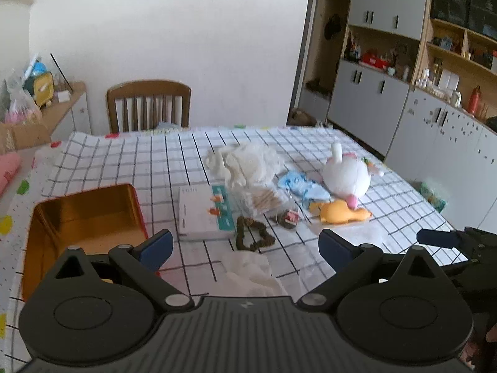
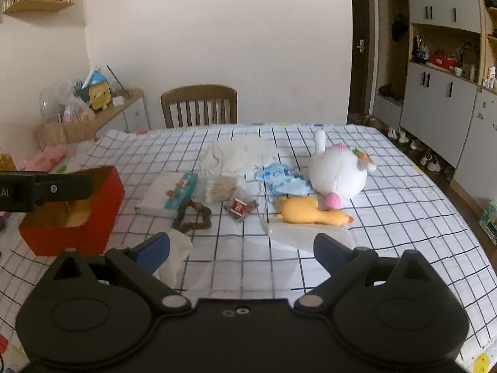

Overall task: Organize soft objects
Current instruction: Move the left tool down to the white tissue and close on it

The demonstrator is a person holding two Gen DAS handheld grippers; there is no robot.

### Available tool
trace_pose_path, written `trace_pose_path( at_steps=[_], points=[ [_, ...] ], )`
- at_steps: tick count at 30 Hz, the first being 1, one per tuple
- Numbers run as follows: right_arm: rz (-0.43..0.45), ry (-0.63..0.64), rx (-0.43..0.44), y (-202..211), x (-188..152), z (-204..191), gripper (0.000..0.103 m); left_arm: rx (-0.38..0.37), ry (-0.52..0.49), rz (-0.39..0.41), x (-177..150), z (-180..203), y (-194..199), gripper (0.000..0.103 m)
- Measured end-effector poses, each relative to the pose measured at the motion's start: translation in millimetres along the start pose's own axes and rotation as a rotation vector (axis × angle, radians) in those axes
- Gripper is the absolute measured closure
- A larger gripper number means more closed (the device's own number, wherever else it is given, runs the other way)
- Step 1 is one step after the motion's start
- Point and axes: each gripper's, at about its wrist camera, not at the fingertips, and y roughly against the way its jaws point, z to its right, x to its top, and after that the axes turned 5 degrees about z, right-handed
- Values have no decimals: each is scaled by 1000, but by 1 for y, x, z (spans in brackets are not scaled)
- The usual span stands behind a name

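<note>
Near the left edge of the checked surface (image 2: 388, 205) stands an open red tin (image 2: 74, 217). The left gripper (image 1: 245, 248) hovers with jaws spread wide and empty, a crumpled white tissue (image 1: 251, 272) lying between them. Beyond it lie a brown scrunchie (image 1: 253, 236), a white booklet (image 1: 205, 214) and a white cloth (image 1: 248, 161). The right gripper (image 2: 242, 248), also wide open and holding nothing, faces the yellow duck (image 2: 310, 211) and white plush (image 2: 338, 174), both well ahead of its jaws.
</note>
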Motion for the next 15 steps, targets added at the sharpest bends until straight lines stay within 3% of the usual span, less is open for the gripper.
trace_pose_path(
  at_steps=[15],
  points=[
    [-137, 63, 90, -65, -18, 22, 6, 36, -11, -111, -27, 12, -61, 2]
  ],
)
